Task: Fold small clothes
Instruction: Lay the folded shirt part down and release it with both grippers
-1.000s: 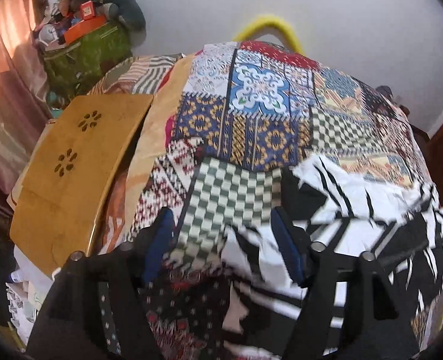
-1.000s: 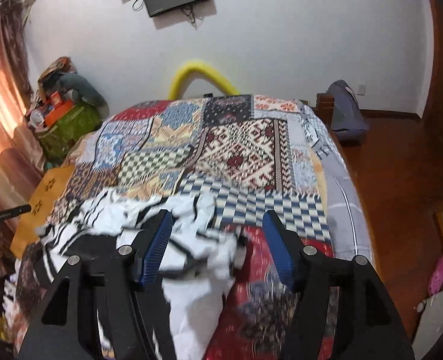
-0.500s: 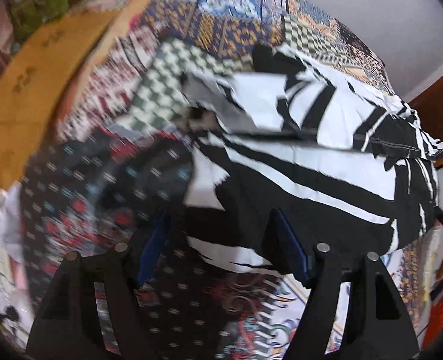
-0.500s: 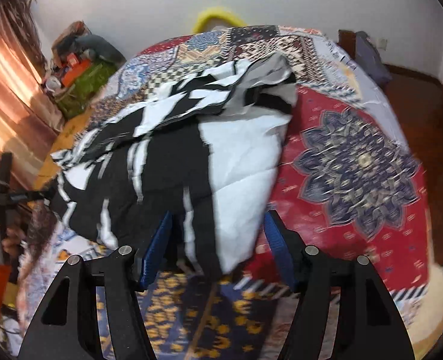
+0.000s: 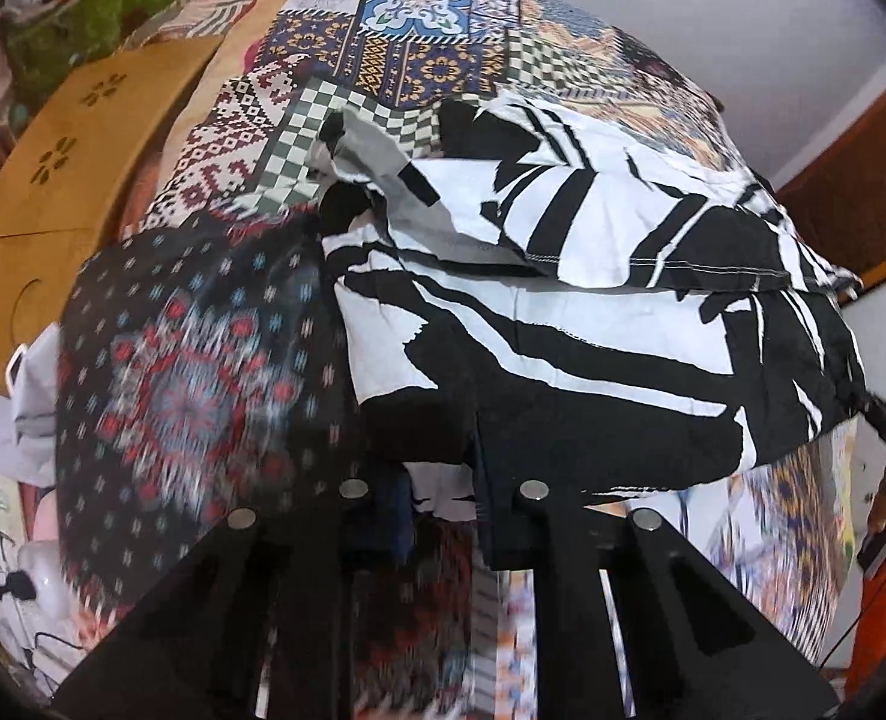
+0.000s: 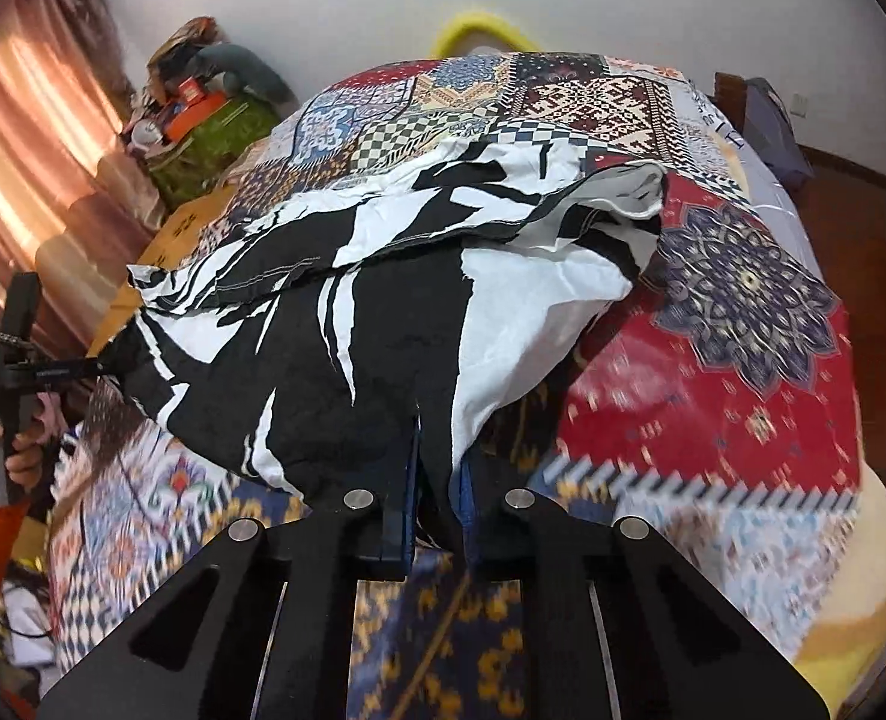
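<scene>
Black-and-white striped cotton garment [image 5: 563, 300] lies crumpled on patchwork bedspread [image 5: 383, 60], near edge. Jaws just closed: left gripper [image 5: 443, 480] & right gripper [image 6: 437, 480] each pinched on near hem. Step: grasp done. Next: hem to be lifted, spread flat, tension kept even.

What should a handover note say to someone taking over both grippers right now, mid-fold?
Left gripper: jaws have just closed, pinching the near hem of the black-and-white garment.
Right gripper: jaws have just closed on the same hem, at the other corner.
Garment lies on the patchwork bedspread, far edge rumpled and turned back on itself.
Done: both near corners gripped.
Left: probably lift, spread flat, then fold; no neat fold shows yet.
</scene>
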Available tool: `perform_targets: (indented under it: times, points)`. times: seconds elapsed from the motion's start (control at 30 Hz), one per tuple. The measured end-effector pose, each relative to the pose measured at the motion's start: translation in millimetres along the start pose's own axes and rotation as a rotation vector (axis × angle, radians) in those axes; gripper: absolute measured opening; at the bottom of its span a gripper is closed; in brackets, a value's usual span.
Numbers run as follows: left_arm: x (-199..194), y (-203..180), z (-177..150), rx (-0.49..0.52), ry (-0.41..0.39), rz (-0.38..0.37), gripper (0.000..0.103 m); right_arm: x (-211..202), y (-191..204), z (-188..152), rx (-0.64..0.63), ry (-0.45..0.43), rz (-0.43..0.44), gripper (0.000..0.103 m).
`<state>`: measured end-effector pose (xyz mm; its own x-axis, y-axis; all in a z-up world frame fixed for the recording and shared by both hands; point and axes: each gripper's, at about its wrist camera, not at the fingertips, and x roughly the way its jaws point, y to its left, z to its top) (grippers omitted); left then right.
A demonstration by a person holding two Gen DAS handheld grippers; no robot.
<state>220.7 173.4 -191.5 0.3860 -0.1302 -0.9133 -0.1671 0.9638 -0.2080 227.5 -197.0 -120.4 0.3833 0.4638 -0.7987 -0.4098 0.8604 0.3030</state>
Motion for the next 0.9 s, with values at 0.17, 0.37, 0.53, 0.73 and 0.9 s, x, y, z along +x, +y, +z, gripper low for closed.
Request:
perform_targets:
  times: [0.17, 0.37, 0.53, 0.73, 0.9]
  points:
    - [-9, -4, -39, 0.039, 0.017, 0.017, 0.017, -8, -2, -24, 0.007, 0.018, 0.000, 0.010]
    - [-1, -1, -63, 0.043, 0.026, 0.064, 0.029, -1, 0, -48, 0.011, 0.050, -0.044, 0.013]
    - [-17, -1, -58, 0.086, -0.012, 0.186, 0.040, -17, 7, -45, -0.032, 0.023, -0.151, 0.020]
    - [-44, -13, -31, 0.130, -0.102, 0.190, 0.044, -40, 29, -25, -0.117, -0.092, -0.198, 0.032]
    - [-21, -37, -18, 0.161, -0.037, 0.085, 0.047, -17, 50, -13, -0.138, -0.081, -0.088, 0.036]
